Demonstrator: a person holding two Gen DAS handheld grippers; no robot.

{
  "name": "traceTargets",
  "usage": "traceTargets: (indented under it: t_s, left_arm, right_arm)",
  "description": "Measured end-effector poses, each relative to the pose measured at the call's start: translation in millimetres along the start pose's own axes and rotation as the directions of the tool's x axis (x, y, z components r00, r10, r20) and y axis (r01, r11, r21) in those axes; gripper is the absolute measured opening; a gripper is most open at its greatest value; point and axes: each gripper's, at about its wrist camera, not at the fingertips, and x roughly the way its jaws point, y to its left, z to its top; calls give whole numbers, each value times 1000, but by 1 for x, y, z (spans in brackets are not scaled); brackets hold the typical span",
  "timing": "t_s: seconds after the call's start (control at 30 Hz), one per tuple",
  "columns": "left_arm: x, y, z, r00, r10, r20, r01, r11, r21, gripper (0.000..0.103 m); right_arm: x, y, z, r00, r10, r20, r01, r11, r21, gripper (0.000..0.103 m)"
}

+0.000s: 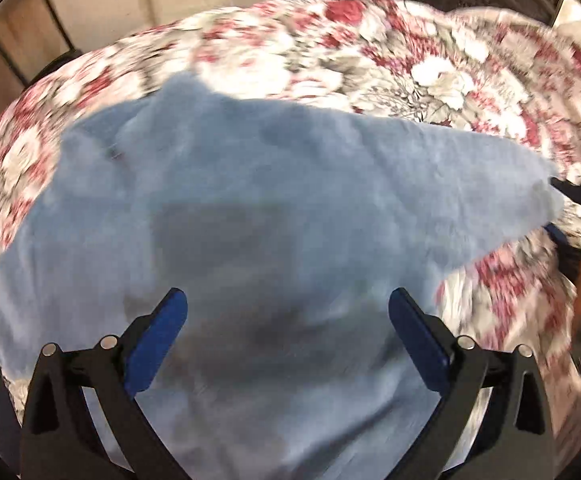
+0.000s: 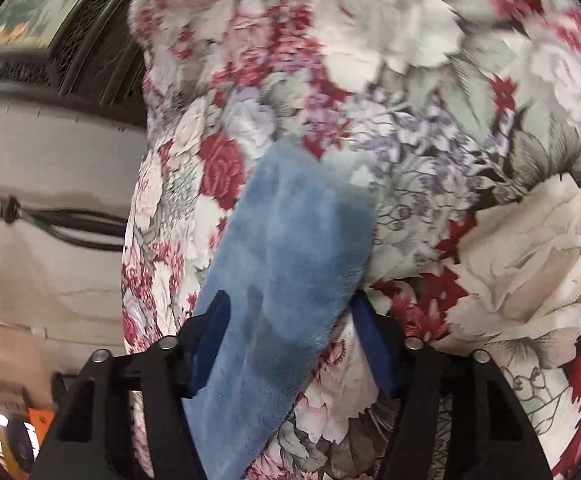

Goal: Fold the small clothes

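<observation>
A soft blue fleece garment (image 1: 250,208) lies spread on a floral bedspread (image 1: 330,52). My left gripper (image 1: 286,344) is open above the garment's near part, its blue pads (image 1: 158,344) wide apart and holding nothing. In the right wrist view a narrow blue part of the garment (image 2: 290,248) runs between the fingers of my right gripper (image 2: 294,344). The jaws stand partly apart around the cloth; the left pad (image 2: 210,340) touches it, the right pad (image 2: 374,352) stands clear. The right gripper also shows at the right edge of the left view (image 1: 570,240).
The floral bedspread (image 2: 470,160) covers the whole work surface. The bed's edge drops off at left in the right wrist view, with pale floor (image 2: 50,240) and a dark carved furniture piece (image 2: 90,52) beyond. A wall and dark frame (image 1: 90,8) lie behind the bed.
</observation>
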Motion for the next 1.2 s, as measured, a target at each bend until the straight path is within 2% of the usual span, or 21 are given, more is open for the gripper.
traceTargets:
  t_s: [0.03, 0.1, 0.13, 0.17, 0.27, 0.33, 0.4, 0.53, 0.7, 0.87, 1.0, 1.1, 1.13, 1.2]
  left_arm:
    - [10, -8, 5, 1000, 29, -12, -29, 1000, 10, 98]
    - [47, -25, 9, 989, 113, -95, -110, 993, 35, 99]
    - [55, -27, 8, 985, 128, -112, -125, 991, 37, 99]
    - [61, -29, 5, 985, 138, -104, -136, 990, 24, 99]
    - [52, -23, 5, 990, 113, -87, -114, 993, -9, 99]
    - [41, -14, 5, 992, 92, -88, -95, 995, -30, 99]
    - [22, 2, 4, 995, 83, -58, -86, 995, -51, 99]
    - [-8, 34, 5, 996, 89, -23, -91, 993, -72, 99]
    - [-35, 86, -4, 994, 107, 3, -106, 988, -109, 99]
    - [-45, 132, -32, 995, 101, 8, -99, 983, -155, 99]
    - [-26, 171, -44, 994, 111, -23, -113, 969, -220, 99]
    - [-13, 200, -46, 996, 48, -75, -69, 947, -314, 98]
    - [-11, 210, -44, 997, 19, -70, -42, 937, -346, 98]
    - [-12, 220, -43, 998, 14, -58, -35, 929, -368, 98]
  right_arm:
    - [1, -2, 3, 1000, 4, -7, -4, 1000, 9, 55]
    - [0, -3, 7, 1000, -4, -18, 4, 1000, -1, 33]
    - [-1, -3, 9, 1000, -15, -21, 15, 1000, -11, 15]
    - [-2, -3, 10, 1000, -9, -24, 9, 1000, -12, 13]
    - [-9, 6, 9, 999, 38, -19, -38, 999, -11, 11]
    - [-17, 28, 2, 996, 88, -16, -88, 994, -58, 11]
    - [-23, 49, -8, 991, 128, -29, -130, 985, -112, 11]
    - [-34, 104, -50, 978, 188, -94, -206, 944, -258, 11]
    - [-39, 161, -115, 955, 223, -195, -283, 882, -376, 11]
    - [-36, 218, -197, 927, 213, -308, -348, 791, -504, 11]
    - [-31, 244, -256, 912, 167, -375, -371, 725, -581, 11]
    - [-24, 257, -305, 899, 120, -422, -383, 684, -621, 11]
    - [-18, 261, -320, 895, 104, -435, -386, 671, -634, 11]
    - [-7, 266, -341, 889, 72, -452, -386, 649, -656, 11]
